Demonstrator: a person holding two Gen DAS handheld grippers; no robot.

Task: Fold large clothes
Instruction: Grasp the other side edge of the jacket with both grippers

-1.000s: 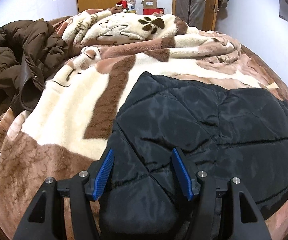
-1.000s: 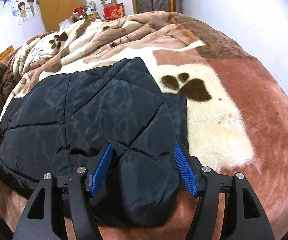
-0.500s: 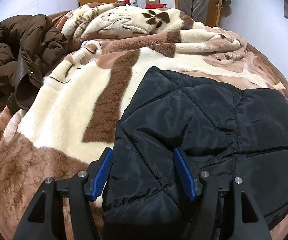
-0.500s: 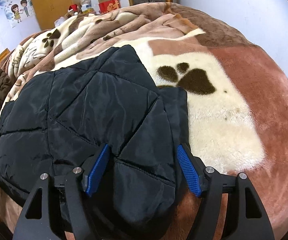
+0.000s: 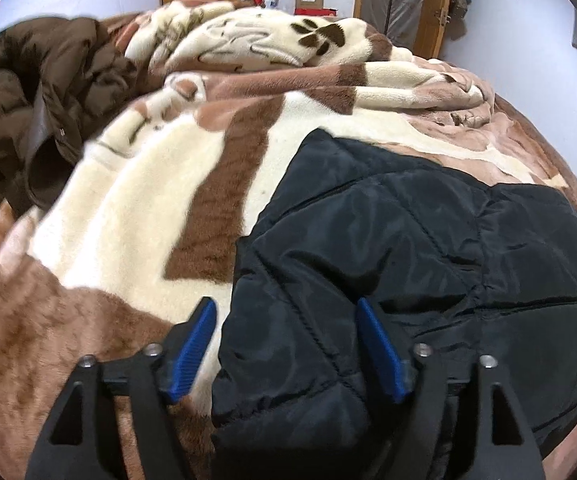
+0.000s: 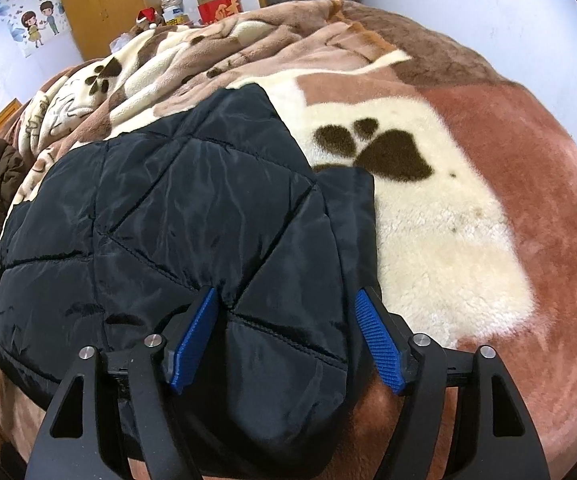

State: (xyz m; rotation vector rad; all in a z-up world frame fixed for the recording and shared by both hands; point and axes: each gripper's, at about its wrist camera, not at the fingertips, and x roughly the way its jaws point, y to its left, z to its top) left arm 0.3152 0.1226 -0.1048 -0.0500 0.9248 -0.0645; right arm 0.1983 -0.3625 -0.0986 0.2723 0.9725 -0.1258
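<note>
Left wrist view: the black quilted jacket (image 5: 408,248) lies folded on the paw-print blanket (image 5: 136,216), spread across the blanket's near right part. The left gripper (image 5: 286,316) points down at the jacket's near left corner. Its jaws are opening and stand wide; the corner of the jacket sits between them. The left blue pad (image 5: 192,350) is clear of the cloth, over bare blanket just beside the jacket's edge, and the right pad lies against the quilting without pinching it. A brown coat (image 5: 36,96) is heaped at the blanket's far left, well apart from the jacket.

Right wrist view: the jacket (image 6: 176,216) covers the near left part of the blanket (image 6: 448,232), beside the large dark paw print (image 6: 384,150). The right gripper (image 6: 286,304) hangs over the jacket's near right corner, jaws opening and wide. The puffed corner bulges up between them; the left pad (image 6: 194,340) touches the fabric, the right pad sits at the jacket's outer edge, and the cloth is not squeezed.
</note>
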